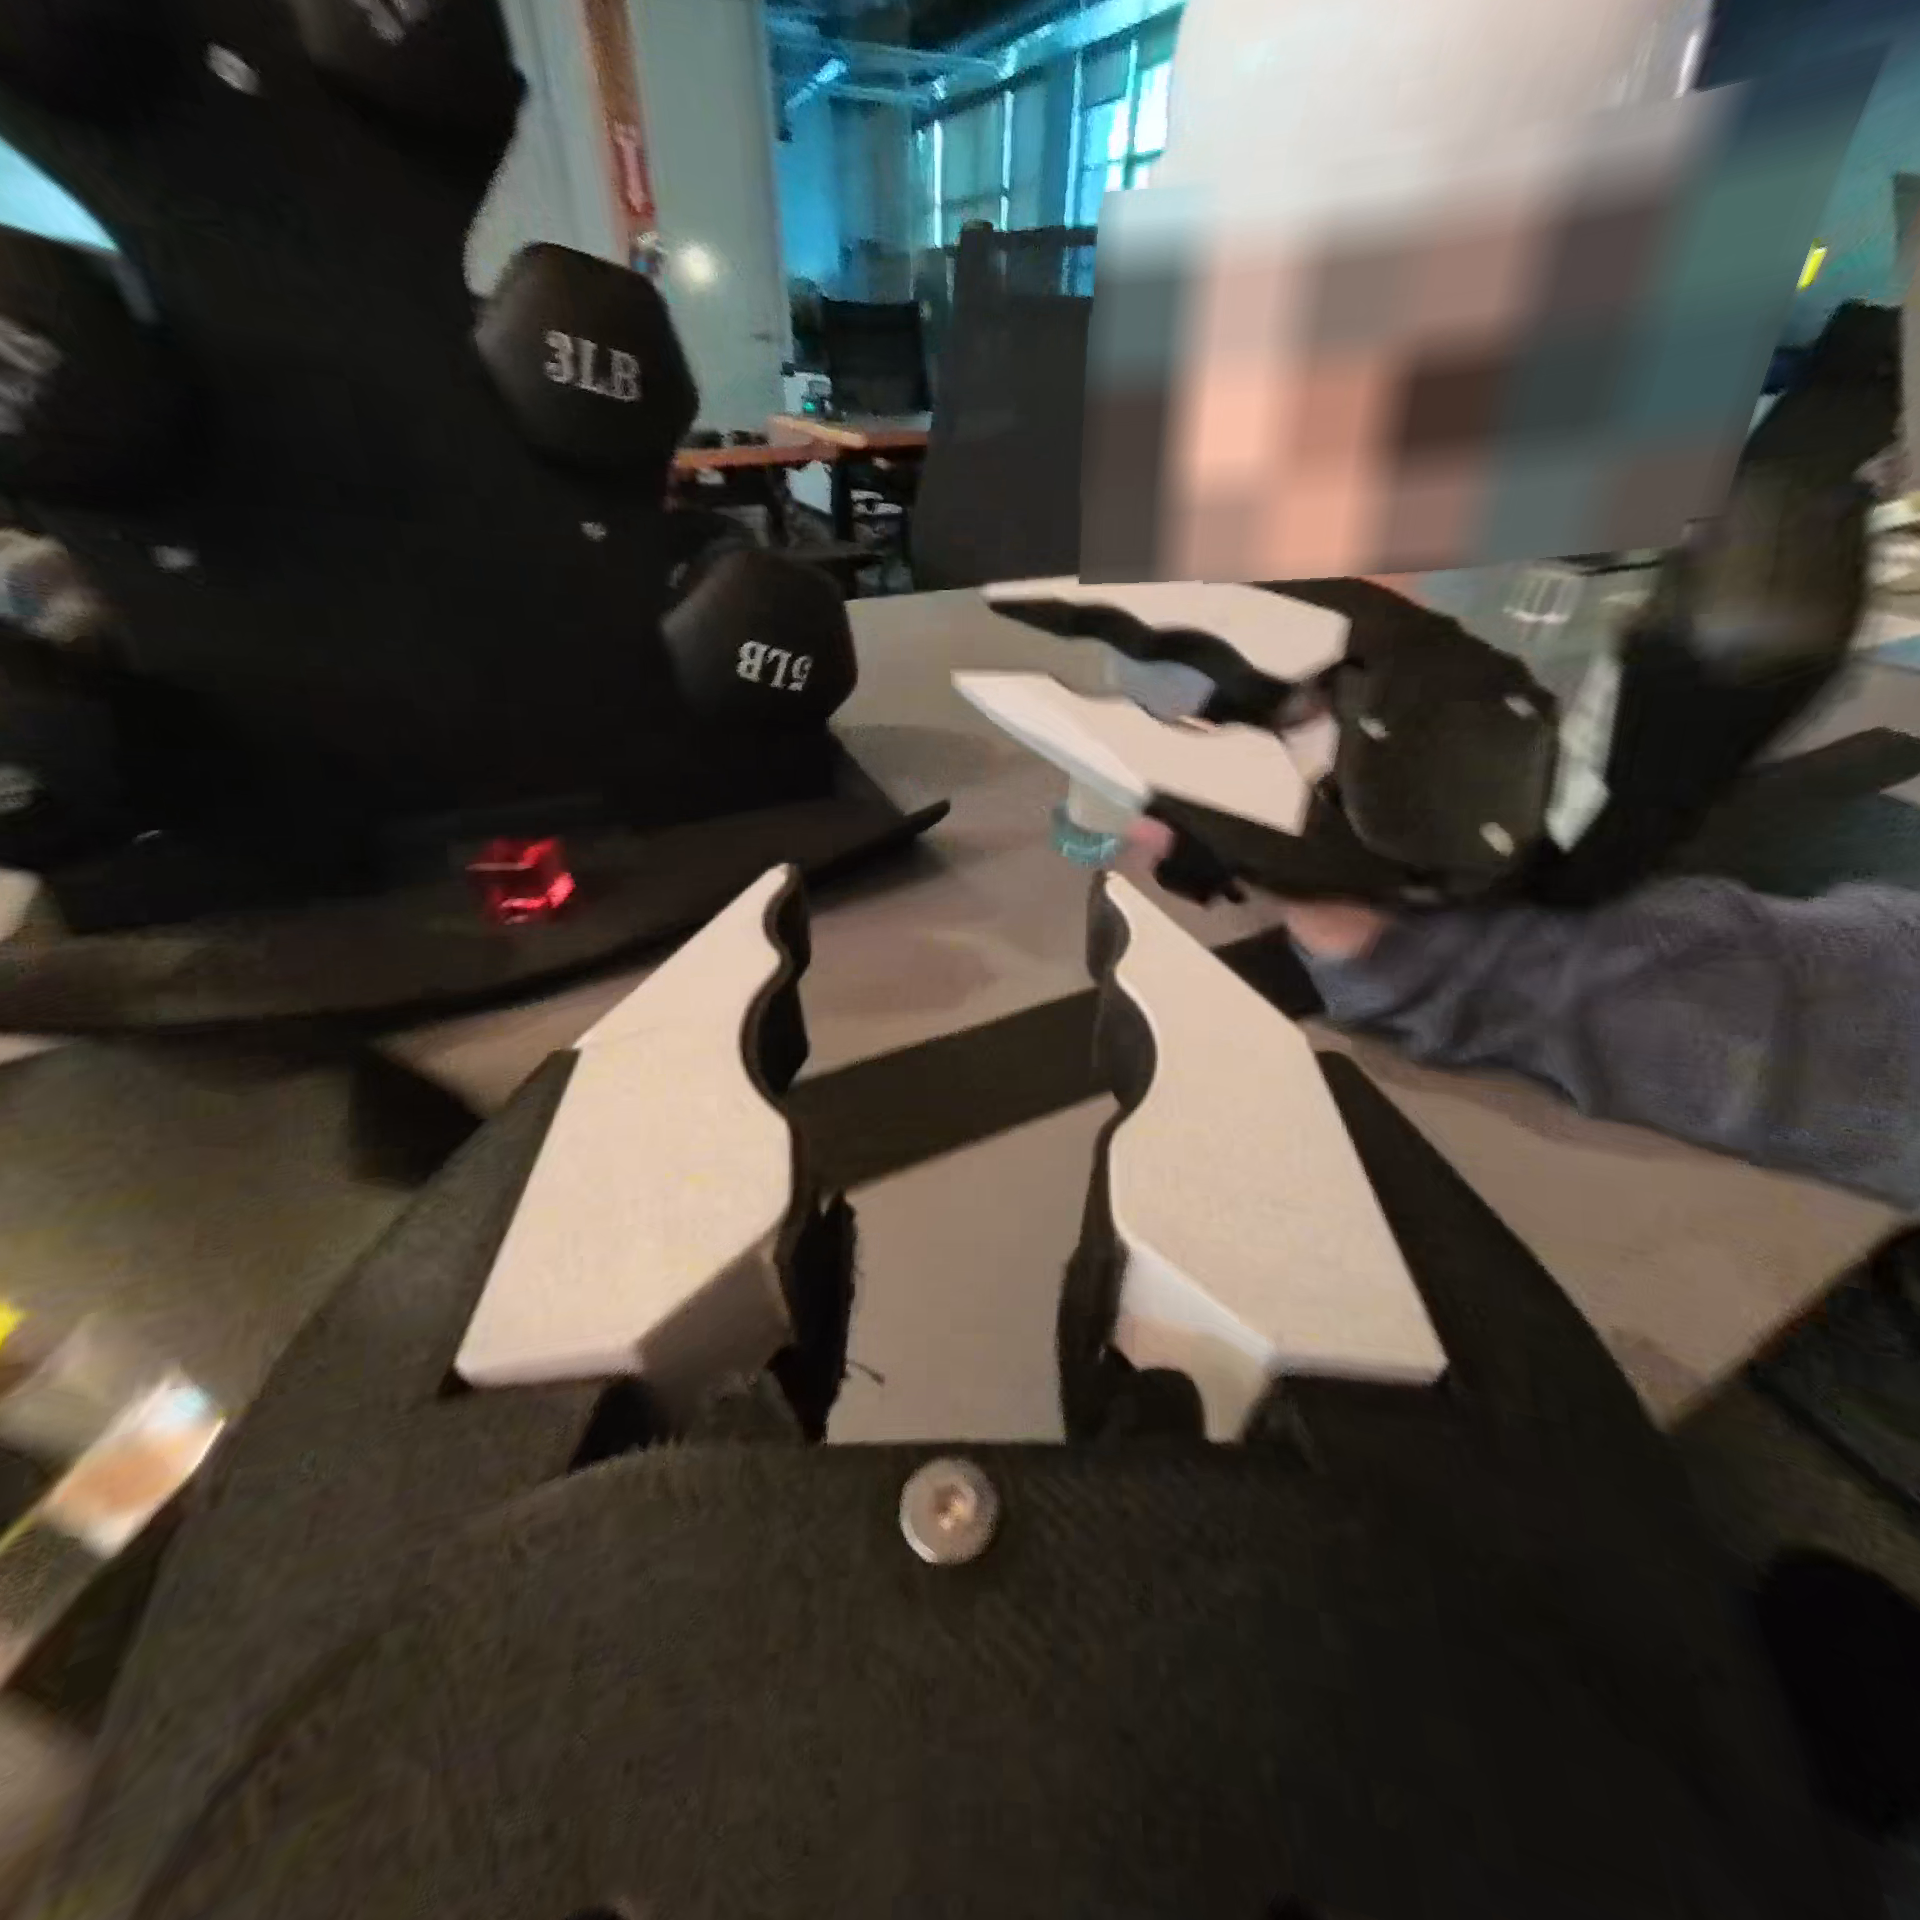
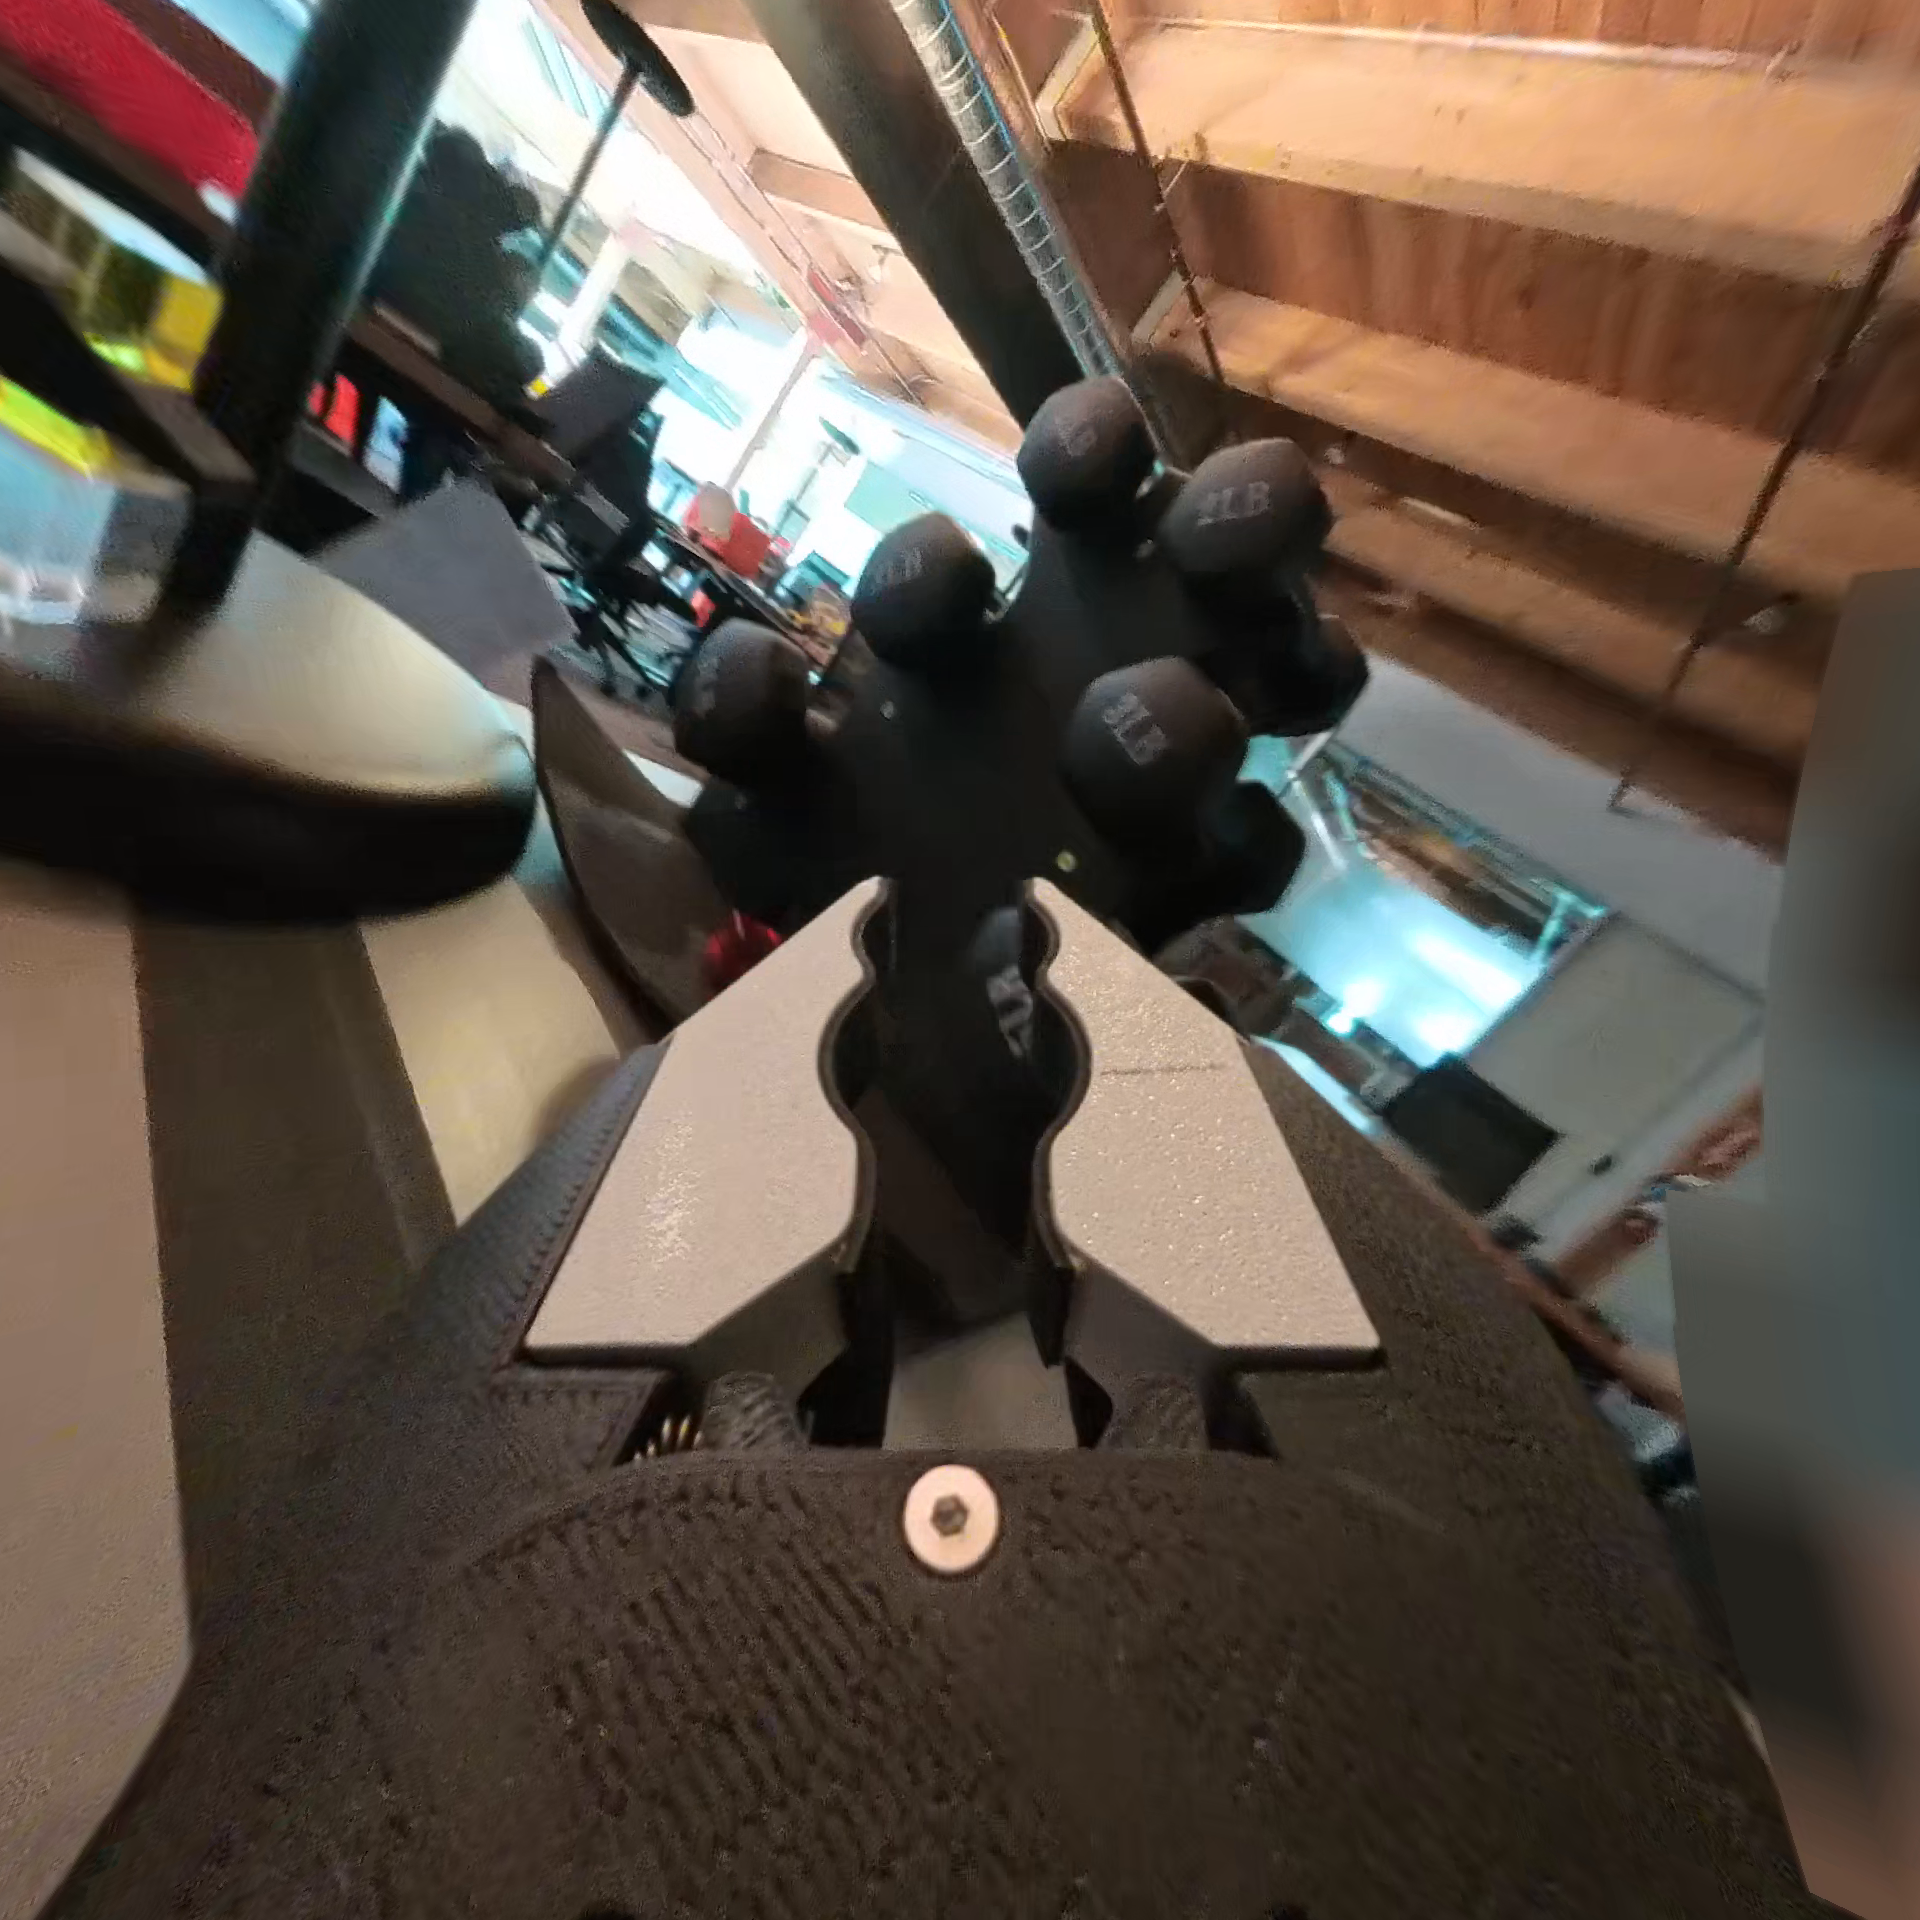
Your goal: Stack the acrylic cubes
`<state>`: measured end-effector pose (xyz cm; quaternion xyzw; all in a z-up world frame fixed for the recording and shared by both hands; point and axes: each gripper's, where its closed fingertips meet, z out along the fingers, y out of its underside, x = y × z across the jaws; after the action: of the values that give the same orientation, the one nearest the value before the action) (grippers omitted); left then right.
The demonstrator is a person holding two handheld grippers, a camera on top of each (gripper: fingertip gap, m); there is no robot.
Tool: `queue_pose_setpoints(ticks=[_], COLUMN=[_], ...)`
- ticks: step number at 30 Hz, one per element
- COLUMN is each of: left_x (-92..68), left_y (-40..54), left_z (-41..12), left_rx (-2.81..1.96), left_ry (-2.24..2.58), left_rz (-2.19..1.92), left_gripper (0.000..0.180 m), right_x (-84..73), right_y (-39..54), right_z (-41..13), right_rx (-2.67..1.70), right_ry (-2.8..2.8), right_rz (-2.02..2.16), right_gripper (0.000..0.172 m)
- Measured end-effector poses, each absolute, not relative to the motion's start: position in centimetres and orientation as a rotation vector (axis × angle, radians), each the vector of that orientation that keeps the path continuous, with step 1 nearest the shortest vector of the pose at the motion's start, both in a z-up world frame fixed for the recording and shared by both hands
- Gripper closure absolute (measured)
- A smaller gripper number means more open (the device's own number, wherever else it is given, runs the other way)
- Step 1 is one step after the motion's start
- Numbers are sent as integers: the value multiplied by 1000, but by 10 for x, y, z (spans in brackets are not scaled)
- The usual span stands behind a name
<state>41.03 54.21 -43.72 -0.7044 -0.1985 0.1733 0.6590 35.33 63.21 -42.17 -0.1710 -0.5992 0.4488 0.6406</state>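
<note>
My left gripper (image 1: pixel 945 883) is open and empty, low over a grey table (image 1: pixel 935 727). A black rack (image 1: pixel 312 468) of black dumbbells stands to its left, and a small red object (image 1: pixel 520 878) lies on the rack's base. My right gripper (image 1: pixel 977 639) is turned on its side at the upper right and points at the rack. In the right wrist view the right gripper (image 2: pixel 958 888) has a narrow gap between its fingers with nothing pressed between the pads. The dumbbell rack (image 2: pixel 966 748) and the red object (image 2: pixel 740 951) lie beyond its tips.
A hand (image 1: pixel 1340 925) in a blue sleeve (image 1: pixel 1662 987) holds the right gripper over the table. Black stripes (image 1: pixel 935 1081) cross the table under my left gripper. A round grey base (image 2: pixel 260 727) with a black pole (image 2: pixel 291 260) stands left of the rack. Office desks and chairs lie behind. The tips of one gripper are about 11 cm away from the tips of the other. The small red object (image 1: pixel 520 878) is about equally far from each gripper, around 20 cm. Seen from the right wrist view (image 2: pixel 741 948) as well.
</note>
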Motion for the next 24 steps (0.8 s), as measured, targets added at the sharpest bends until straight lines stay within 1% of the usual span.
queue_pose_setpoints(ticks=[2,5,6,7,12,14,16,18,22,24], left_x=[377,305,288,274,221,211,201,195,185,182], left_y=[570,576,578,582,594,595,589,584,584,585], left_z=[-440,-469,-477,-481,-506,-517,-524,-530,-527,-533], left_rx=[-1642,-1835,-1870,-1869,-1903,-1941,-1972,-1998,-2018,-2077], left_ry=[-505,-742,-811,-869,-1008,-1034,-1064,-1099,-1077,-1060], left_rz=[387,548,528,495,406,391,432,440,507,519], left_gripper=[124,103,97,93,104,117,122,121,120,122], right_x=[363,374,378,381,382,382,381,376,370,366], right_y=[654,696,709,721,745,744,744,746,754,758], right_z=[-431,-433,-432,-431,-432,-434,-434,-442,-456,-466], right_rx=[-408,-562,-610,-649,-832,-860,-846,-882,-1001,-1058], right_ry=[-1371,-1339,-1319,-1298,-1260,-1281,-1280,-1317,-1391,-1453], right_rz=[954,910,913,927,1144,1179,1161,1115,1089,1073], right_gripper=[150,145,144,144,144,143,146,145,127,122])
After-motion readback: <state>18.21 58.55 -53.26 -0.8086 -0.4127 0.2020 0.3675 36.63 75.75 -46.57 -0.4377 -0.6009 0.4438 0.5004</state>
